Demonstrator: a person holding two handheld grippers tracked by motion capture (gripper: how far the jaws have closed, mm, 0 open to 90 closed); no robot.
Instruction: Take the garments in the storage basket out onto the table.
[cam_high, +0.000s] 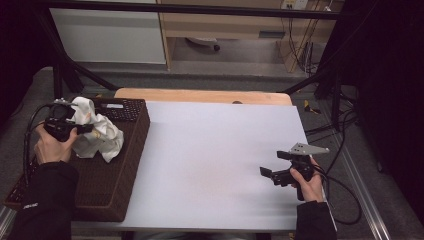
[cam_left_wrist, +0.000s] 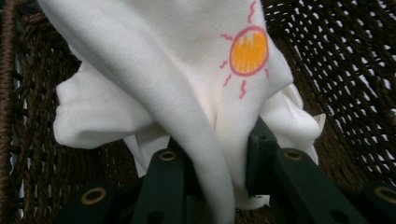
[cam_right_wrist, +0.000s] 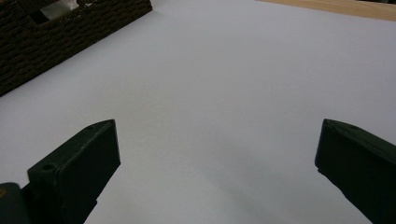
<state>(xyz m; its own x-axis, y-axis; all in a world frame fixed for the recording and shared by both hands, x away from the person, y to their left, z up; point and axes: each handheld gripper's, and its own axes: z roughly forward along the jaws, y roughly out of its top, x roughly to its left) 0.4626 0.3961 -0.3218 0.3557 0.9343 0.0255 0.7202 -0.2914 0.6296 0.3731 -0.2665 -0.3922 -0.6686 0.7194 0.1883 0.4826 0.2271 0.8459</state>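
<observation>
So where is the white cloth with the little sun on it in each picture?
High view: the white cloth is at the left, over the brown basket, in the left claw.
Left gripper view: it covers the top and middle, pinched between the two black jaws; the orange sun is at upper right.
Right gripper view: I can't find it.
Shared landmark: the brown basket.

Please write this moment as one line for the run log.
left gripper: shut on white cloth, over wicker basket | right gripper: open, empty, above white table
</observation>
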